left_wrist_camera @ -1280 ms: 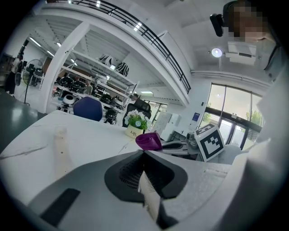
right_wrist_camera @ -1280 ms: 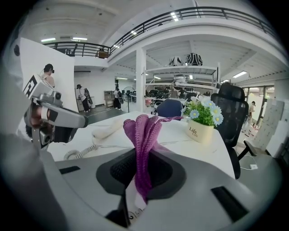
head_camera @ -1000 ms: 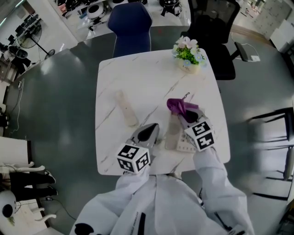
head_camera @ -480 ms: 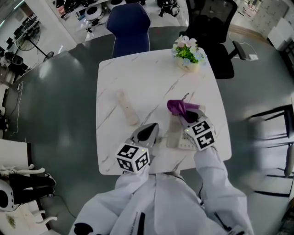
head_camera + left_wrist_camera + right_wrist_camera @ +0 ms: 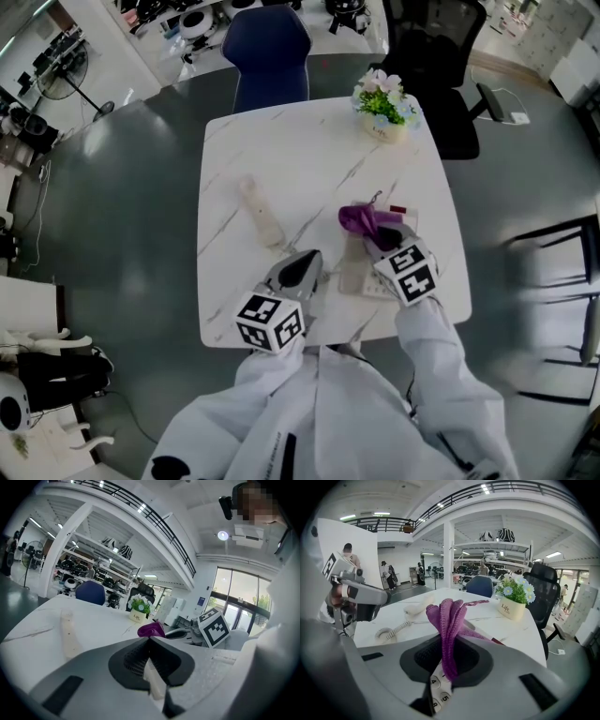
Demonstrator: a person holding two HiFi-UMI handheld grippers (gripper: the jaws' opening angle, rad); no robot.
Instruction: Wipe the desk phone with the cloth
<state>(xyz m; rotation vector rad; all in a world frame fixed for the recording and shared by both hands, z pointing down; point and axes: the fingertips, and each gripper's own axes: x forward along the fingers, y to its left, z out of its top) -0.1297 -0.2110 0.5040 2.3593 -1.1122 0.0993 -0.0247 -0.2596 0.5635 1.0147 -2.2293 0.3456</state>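
The cream desk phone (image 5: 353,273) lies on the white marble table (image 5: 281,159), near its front edge. Its handset (image 5: 259,215) lies off the base to the left, joined by a coiled cord (image 5: 389,632). My right gripper (image 5: 376,235) is shut on a bunched purple cloth (image 5: 360,218) and sits over the phone. The keypad (image 5: 438,689) shows just under the jaws in the right gripper view. My left gripper (image 5: 307,266) rests at the phone's left side. Its jaws meet at the tip and I see nothing held.
A white pot of flowers (image 5: 384,105) stands at the table's far right corner. A blue chair (image 5: 268,56) and a black office chair (image 5: 439,66) stand beyond the far edge. Grey floor surrounds the table.
Almost nothing differs. The right gripper with the cloth has shifted very slightly over the phone, and the left gripper has stayed in place.
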